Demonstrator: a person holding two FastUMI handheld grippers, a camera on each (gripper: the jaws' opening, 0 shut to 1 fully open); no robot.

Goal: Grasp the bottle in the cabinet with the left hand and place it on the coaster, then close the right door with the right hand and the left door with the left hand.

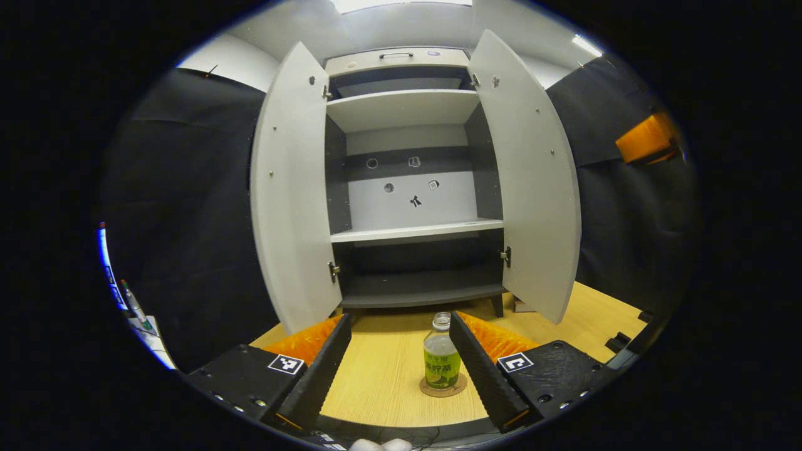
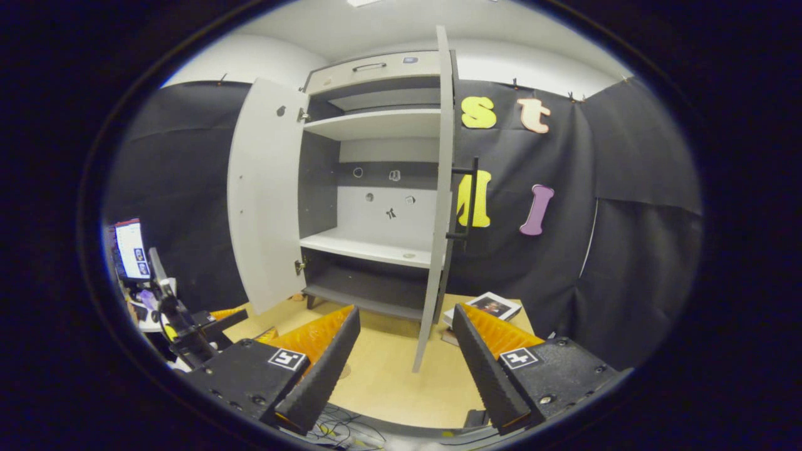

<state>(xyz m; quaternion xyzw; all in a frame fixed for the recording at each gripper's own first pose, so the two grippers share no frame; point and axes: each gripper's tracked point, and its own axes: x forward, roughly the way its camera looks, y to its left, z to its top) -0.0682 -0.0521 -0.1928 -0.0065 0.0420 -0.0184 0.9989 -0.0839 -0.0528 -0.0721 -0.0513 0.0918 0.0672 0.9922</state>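
Observation:
A small clear bottle (image 1: 442,354) with a green label stands upright on a round cork coaster (image 1: 443,387) on the wooden table (image 1: 376,382), in front of the cabinet (image 1: 410,188). My left gripper (image 1: 399,319) is open, and the bottle sits between its fingers, close beside the right finger (image 1: 479,363); I cannot tell whether they touch. Both grey doors stand wide open, the left door (image 1: 291,194) and the right door (image 1: 532,188). In the right gripper view, my right gripper (image 2: 406,310) is open and holds nothing. The right door (image 2: 438,188) shows edge-on just ahead of it, its black handle (image 2: 468,200) facing right.
The cabinet shelves (image 1: 416,233) look bare. A booklet (image 2: 485,307) lies on the table (image 2: 388,376) right of the right door. A screen and stand (image 2: 135,254) and black gear (image 2: 194,332) crowd the left side. Black cloth hangs on both sides.

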